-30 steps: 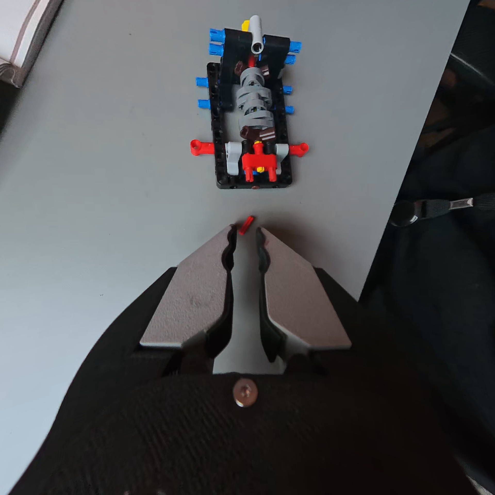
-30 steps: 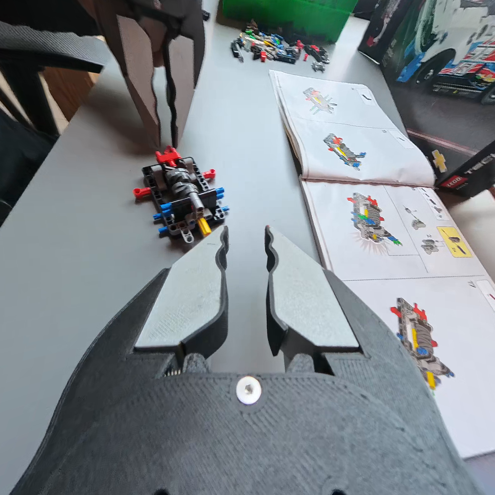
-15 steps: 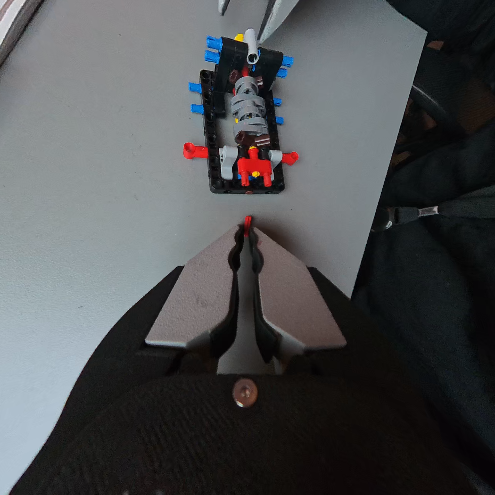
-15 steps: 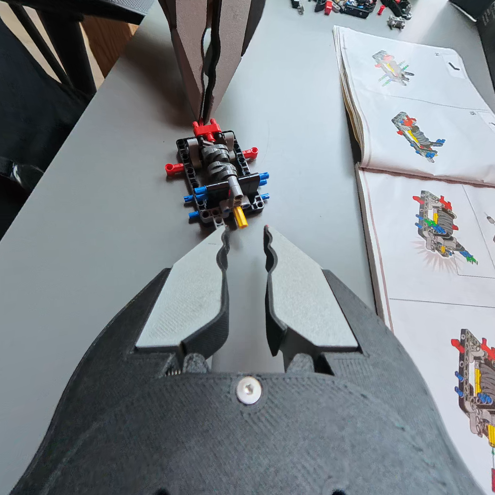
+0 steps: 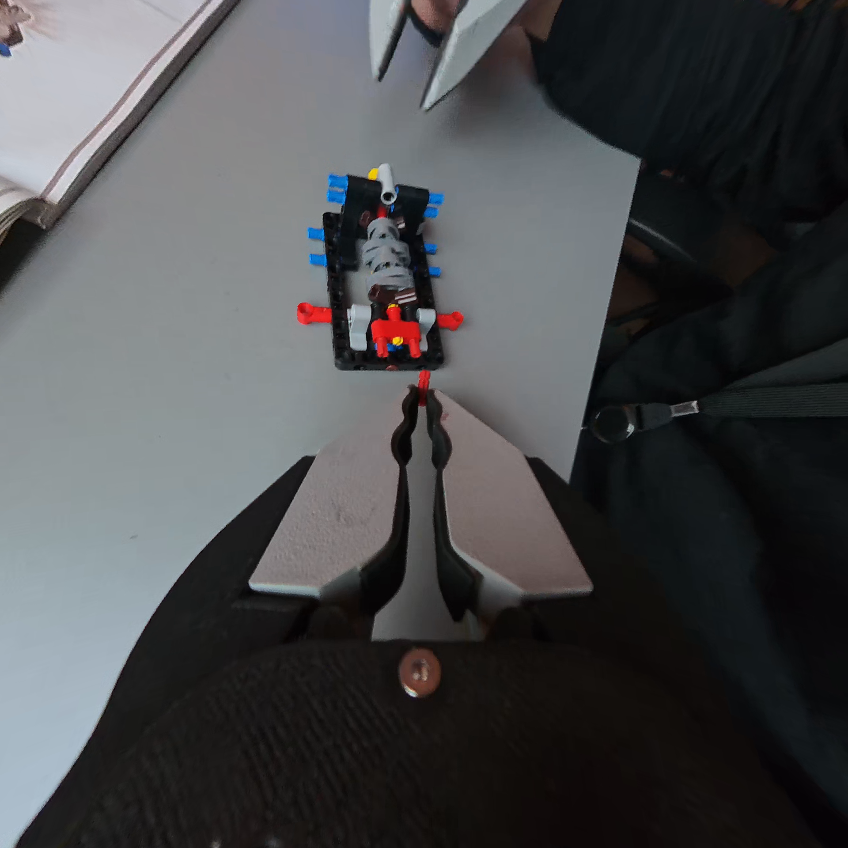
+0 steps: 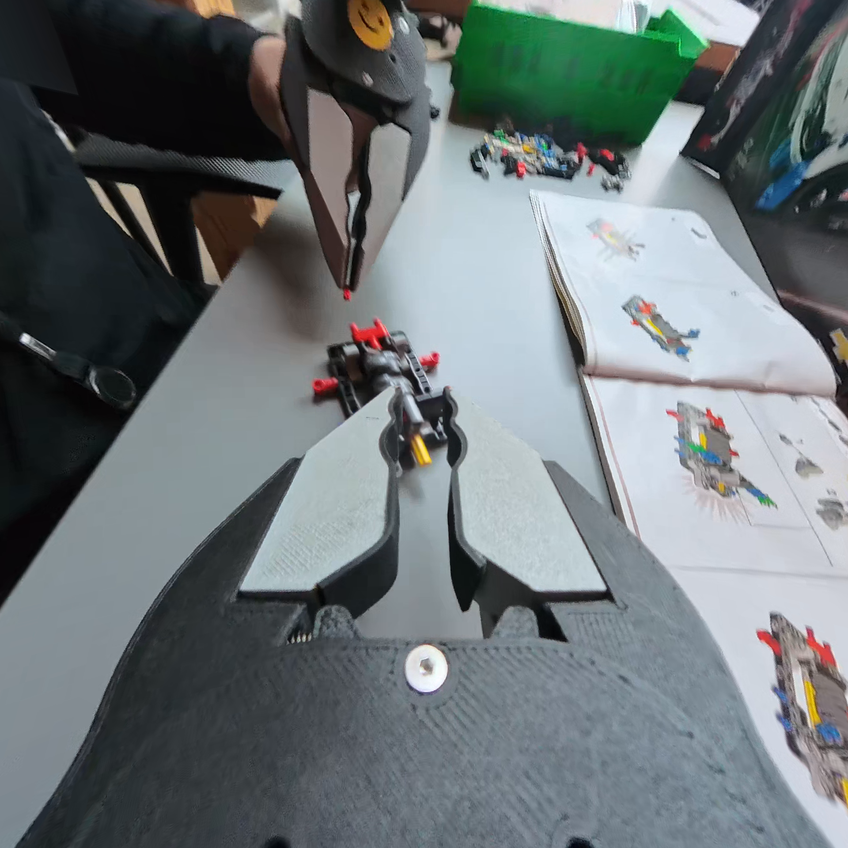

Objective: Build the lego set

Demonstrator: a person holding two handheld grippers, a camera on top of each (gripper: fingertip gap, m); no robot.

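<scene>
Pinching red pin (image 5: 423,389) (left hand-held gripper (image 5: 421,398))

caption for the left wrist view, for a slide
Left gripper pinching a red pin just short of the lego frame on the grey table.

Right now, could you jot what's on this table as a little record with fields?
left gripper: shut on a small red pin, held off the table, short of the model
right gripper: open, its fingers either side of the model's near end
model: black frame, grey core, blue and red pins, flat on the grey table
instruction booklet: open, right of the model
loose parts: piled before a green box
</scene>
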